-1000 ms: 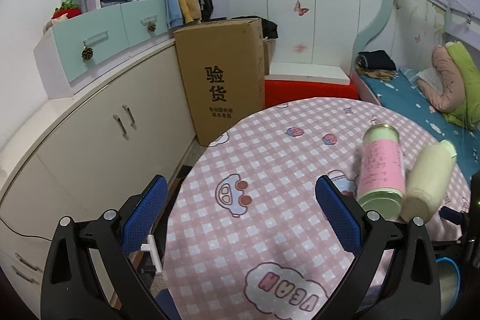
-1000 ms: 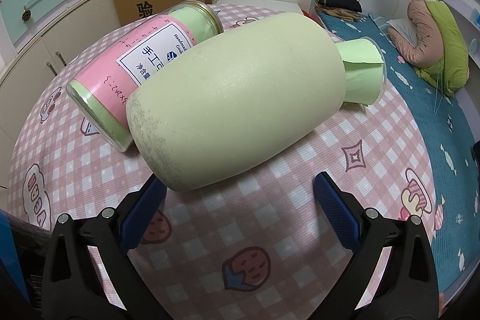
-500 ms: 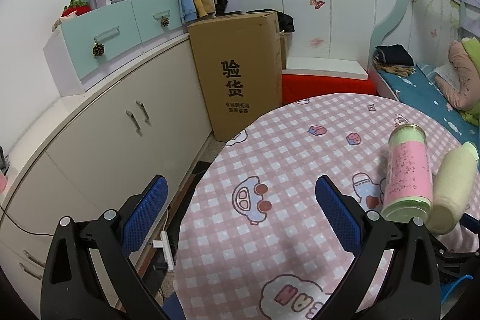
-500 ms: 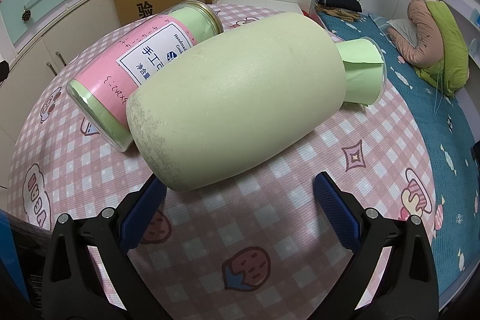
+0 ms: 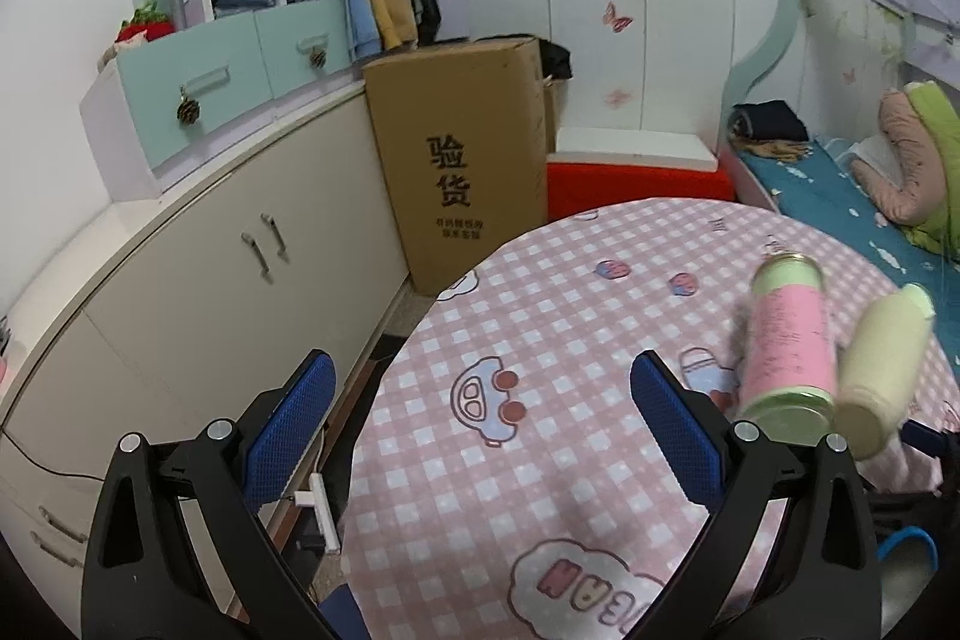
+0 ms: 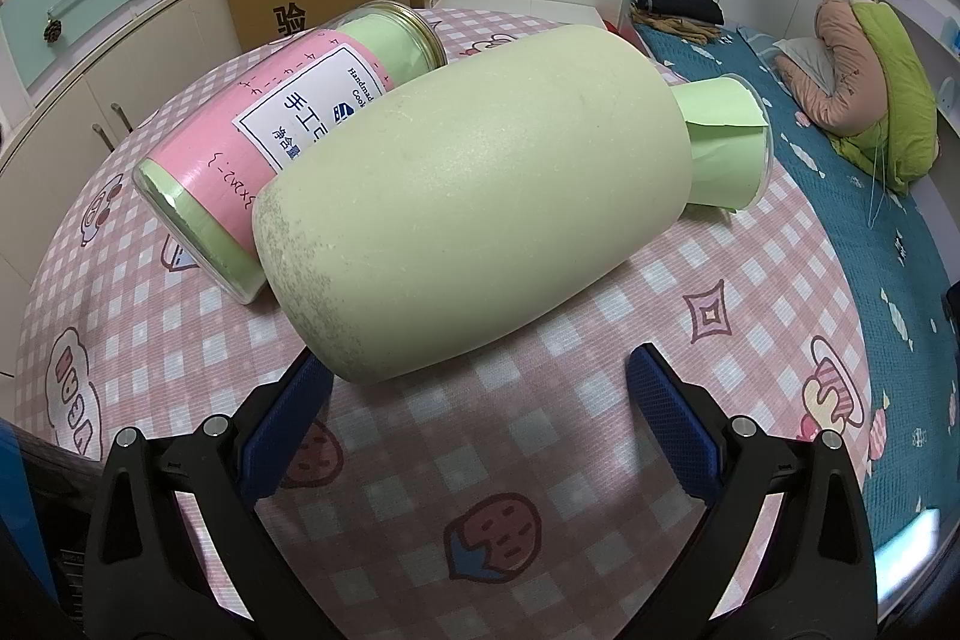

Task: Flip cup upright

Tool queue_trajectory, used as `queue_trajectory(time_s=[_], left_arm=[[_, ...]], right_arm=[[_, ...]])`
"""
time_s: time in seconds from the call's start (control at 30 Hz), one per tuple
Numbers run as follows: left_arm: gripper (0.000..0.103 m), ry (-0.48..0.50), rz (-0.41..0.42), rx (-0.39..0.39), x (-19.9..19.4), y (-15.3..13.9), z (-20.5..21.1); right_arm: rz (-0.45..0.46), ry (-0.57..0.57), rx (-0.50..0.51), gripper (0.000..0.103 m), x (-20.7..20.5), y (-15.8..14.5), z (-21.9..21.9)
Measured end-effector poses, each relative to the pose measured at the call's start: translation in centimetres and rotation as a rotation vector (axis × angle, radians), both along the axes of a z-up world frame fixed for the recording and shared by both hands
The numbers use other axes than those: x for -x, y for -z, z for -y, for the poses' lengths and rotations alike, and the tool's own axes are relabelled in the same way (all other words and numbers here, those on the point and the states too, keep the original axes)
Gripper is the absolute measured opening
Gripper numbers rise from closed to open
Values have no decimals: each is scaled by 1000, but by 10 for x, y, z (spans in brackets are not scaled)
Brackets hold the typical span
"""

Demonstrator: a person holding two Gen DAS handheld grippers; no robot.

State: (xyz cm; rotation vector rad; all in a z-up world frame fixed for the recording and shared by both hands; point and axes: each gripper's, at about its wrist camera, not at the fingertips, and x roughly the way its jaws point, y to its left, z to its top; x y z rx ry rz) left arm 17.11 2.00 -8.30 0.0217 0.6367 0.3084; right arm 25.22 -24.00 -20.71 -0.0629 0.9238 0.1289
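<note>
While on its side, cup (image 6: 480,196) lies just ahead of spread right claw (image 6: 480,424).

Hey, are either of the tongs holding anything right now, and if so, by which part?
Nothing is held. The right tongs are open just short of the base of the lying green cup; the left tongs are open over the tablecloth.

even indoor light, fisheye-warped edges

Pink jar (image 6: 282,142) partly hidden behind green cup (image 6: 480,220), both (image 5: 789,340) motion-blurred in left view
</note>
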Motion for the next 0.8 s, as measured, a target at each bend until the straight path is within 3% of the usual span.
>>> queue_trajectory(time_s=[0.47,0.8], left_arm=[[95,178,59,25,47,-12,22],[95,266,101,47,57,-16,33]], right_arm=[[0,0,0,98,0,-1,0],[0,0,0,98,0,0,0]])
